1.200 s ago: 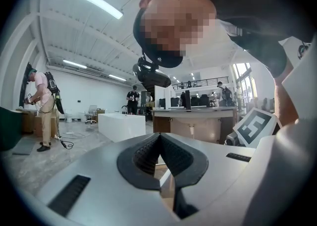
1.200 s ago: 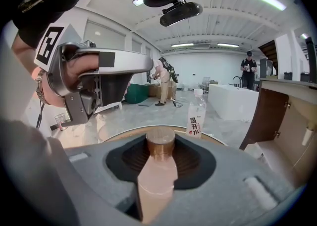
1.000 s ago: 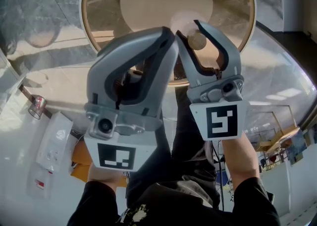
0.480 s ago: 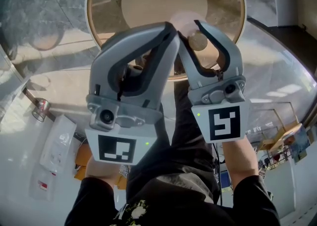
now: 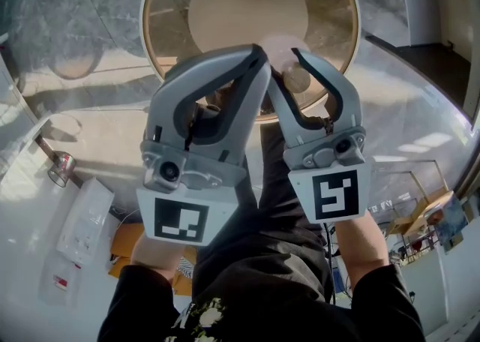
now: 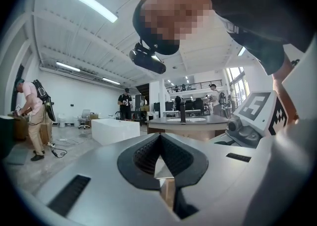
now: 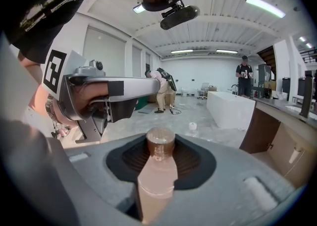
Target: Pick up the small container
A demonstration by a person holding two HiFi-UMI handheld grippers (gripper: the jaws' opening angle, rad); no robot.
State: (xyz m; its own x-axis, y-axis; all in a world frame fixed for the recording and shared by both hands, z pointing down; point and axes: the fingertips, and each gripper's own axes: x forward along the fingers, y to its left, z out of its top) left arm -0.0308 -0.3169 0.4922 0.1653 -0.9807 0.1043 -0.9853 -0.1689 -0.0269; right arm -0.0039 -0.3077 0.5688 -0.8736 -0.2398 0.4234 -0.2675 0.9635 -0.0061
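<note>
The small container [image 7: 157,170] is a pale pink bottle with a brown cap. It sits upright in the gap of my right gripper [image 7: 159,140], whose jaws are shut on it. In the head view the container [image 5: 297,78] shows between the curved jaws of the right gripper [image 5: 286,57], held up high over a round wooden table [image 5: 169,10]. My left gripper [image 5: 261,51] is held close beside it on the left. Its jaws meet at the tips with nothing between them, as the left gripper view [image 6: 159,138] also shows.
A can [image 5: 58,169] and a white box [image 5: 84,220] lie on the floor at the lower left of the head view. People stand and work across the hall, among them one bent over at the left [image 6: 30,116]. A long white block [image 7: 230,107] and counters stand ahead.
Both grippers have risen together with the container still in the right one. The round table below looks smaller and farther away.
</note>
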